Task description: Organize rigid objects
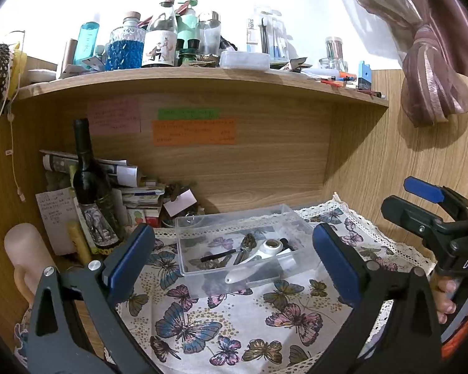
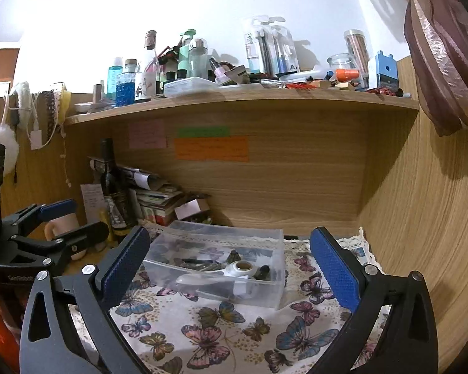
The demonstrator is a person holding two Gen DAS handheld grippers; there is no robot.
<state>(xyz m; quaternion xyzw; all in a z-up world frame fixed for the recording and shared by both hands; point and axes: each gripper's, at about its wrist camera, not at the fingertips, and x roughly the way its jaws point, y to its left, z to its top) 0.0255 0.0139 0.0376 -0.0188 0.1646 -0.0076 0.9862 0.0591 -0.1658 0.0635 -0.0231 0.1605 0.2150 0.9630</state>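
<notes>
Clear plastic makes the bin (image 1: 243, 243) hard to read: through its walls the white scoop-like tool (image 1: 259, 261), a dark-handled spoon (image 1: 231, 251) and some dark bits blur together, and in the right wrist view the contents smear further. It sits on the butterfly cloth (image 1: 187, 327), toward the far side, under the wooden shelf (image 1: 202, 81). Left gripper (image 1: 231, 268) is spread wide, holding nothing, the bin beyond its pads. Right gripper (image 2: 231, 268) is likewise wide and empty; its body is cut off at the right edge of the left view. Left of the bin, a dark bottle (image 1: 87, 180) hides part of a paper stack (image 1: 131, 187). Sticky notes (image 1: 193, 132) are illegible.
</notes>
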